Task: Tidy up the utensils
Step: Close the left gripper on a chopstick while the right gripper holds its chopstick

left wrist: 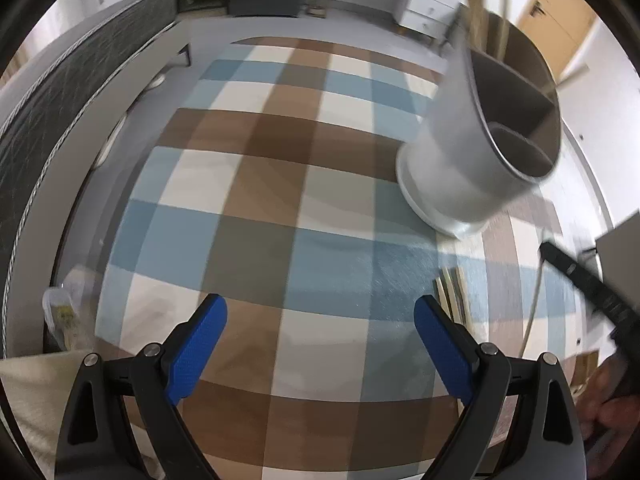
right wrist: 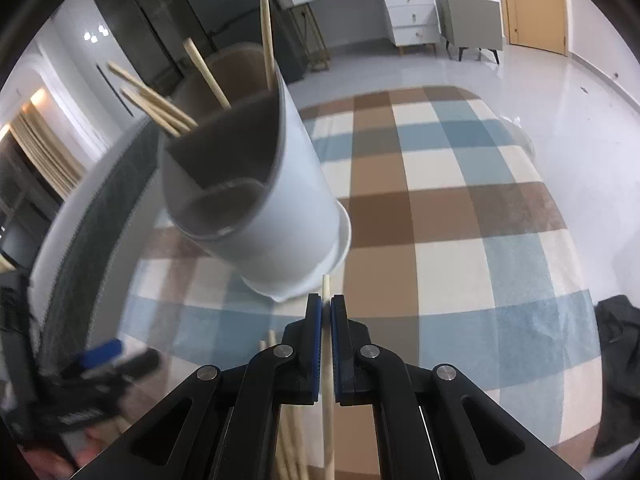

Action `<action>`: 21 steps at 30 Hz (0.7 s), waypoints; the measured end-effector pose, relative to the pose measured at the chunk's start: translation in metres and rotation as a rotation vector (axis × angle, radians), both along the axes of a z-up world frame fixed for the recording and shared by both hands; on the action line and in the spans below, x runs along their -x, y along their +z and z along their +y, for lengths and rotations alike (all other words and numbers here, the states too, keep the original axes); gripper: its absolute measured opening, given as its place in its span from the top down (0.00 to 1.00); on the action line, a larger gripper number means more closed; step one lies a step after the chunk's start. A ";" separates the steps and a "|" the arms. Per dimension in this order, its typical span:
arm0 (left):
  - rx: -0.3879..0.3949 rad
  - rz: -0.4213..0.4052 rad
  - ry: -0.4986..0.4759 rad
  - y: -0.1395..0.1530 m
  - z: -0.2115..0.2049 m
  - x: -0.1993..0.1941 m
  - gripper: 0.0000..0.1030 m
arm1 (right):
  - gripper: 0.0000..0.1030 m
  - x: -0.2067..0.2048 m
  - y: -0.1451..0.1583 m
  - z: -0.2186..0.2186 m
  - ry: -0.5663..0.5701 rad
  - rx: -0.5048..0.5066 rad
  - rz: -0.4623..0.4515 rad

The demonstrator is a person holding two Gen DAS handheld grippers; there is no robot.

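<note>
A white cylindrical utensil holder (right wrist: pixel 276 208) with divided compartments stands on the checked tablecloth (right wrist: pixel 440 208). Several wooden chopsticks (right wrist: pixel 160 106) lean out of its far compartment. My right gripper (right wrist: pixel 326 308) is shut on a single wooden chopstick (right wrist: pixel 327 392), just in front of the holder's base. More chopsticks (right wrist: pixel 294 440) lie on the cloth below it. In the left wrist view the holder (left wrist: pixel 476 160) stands at upper right. My left gripper (left wrist: pixel 320 320) hangs open over bare cloth with nothing between its blue pads (left wrist: pixel 198 350). Loose chopsticks (left wrist: pixel 452 292) lie beside its right finger.
A dark patterned board with a white frame (left wrist: pixel 60 120) runs along the table's left side. A crumpled plastic bag (left wrist: pixel 68 316) lies at the near left. The right gripper's black body (left wrist: pixel 592 284) and a hand show at the right edge. White drawers (right wrist: pixel 408 12) and a door stand behind.
</note>
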State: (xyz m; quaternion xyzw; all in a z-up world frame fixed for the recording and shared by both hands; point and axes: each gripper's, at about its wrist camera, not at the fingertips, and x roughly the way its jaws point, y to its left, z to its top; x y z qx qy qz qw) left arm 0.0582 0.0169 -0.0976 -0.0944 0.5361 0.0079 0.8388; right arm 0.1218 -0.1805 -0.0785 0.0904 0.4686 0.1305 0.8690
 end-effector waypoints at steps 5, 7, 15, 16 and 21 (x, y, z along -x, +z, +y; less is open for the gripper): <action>0.025 0.012 -0.057 -0.006 -0.011 0.003 0.11 | 0.97 0.005 0.015 -0.012 -0.028 -0.054 -0.052; 0.016 0.024 -0.059 -0.008 -0.017 0.004 0.11 | 0.97 0.009 0.019 -0.017 -0.040 -0.065 -0.063; -0.005 0.050 -0.057 -0.013 -0.041 -0.003 0.11 | 0.97 0.018 0.030 -0.032 -0.055 -0.141 -0.092; -0.017 0.050 -0.057 -0.014 -0.043 -0.004 0.11 | 0.97 0.019 0.029 -0.034 -0.058 -0.153 -0.091; -0.079 0.077 -0.082 -0.024 -0.065 -0.007 0.11 | 0.97 0.021 0.022 -0.043 -0.089 -0.176 -0.055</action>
